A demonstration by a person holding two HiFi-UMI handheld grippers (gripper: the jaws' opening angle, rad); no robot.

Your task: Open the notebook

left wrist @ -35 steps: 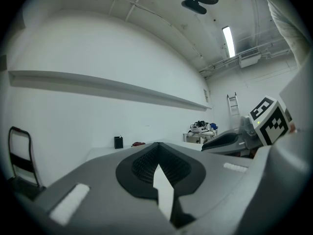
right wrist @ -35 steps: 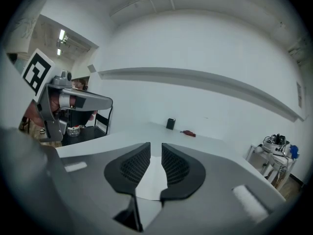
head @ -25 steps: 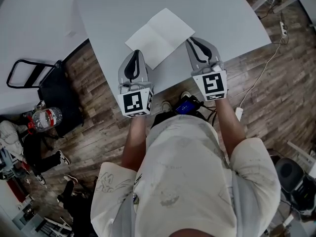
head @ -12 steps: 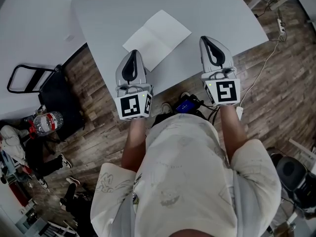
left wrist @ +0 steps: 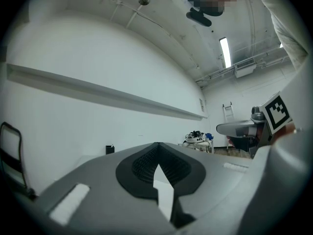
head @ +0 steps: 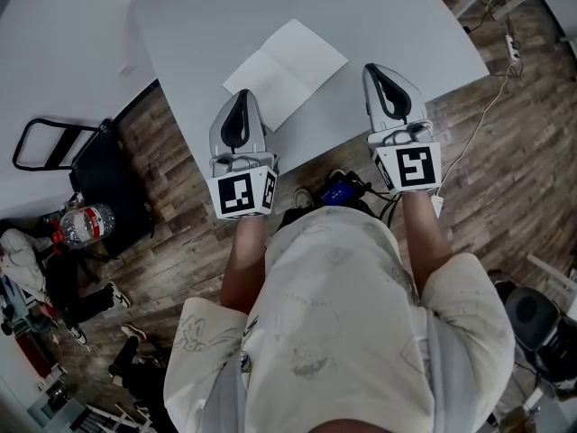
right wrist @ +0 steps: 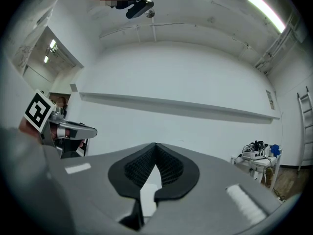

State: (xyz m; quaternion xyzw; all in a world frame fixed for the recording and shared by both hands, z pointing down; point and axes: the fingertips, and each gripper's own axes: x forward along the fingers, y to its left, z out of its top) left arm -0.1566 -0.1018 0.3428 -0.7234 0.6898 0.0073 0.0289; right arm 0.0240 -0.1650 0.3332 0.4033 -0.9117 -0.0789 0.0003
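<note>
The white notebook (head: 286, 72) lies flat on the grey table (head: 198, 16), with a fold line running across its middle. My left gripper (head: 241, 97) hovers just short of the notebook's near corner, its jaws shut and nothing between them. The right gripper (head: 379, 70) is to the right of the notebook, clear of its edge, also shut and empty. In the left gripper view the left gripper (left wrist: 157, 147) has its dark pads (left wrist: 142, 163) meeting at the tip. The right gripper view shows the right gripper (right wrist: 155, 147) closed the same way. Both point level toward a white wall.
A black folding cart (head: 54, 142) and a water bottle (head: 86, 222) sit on the wooden floor at the left. A white cable (head: 478, 129) and a power strip (head: 517, 50) lie on the floor at the right. The table's near edge runs just under both grippers.
The right gripper has drawn away to the right from the notebook's right edge. The left gripper has stayed where it was.
</note>
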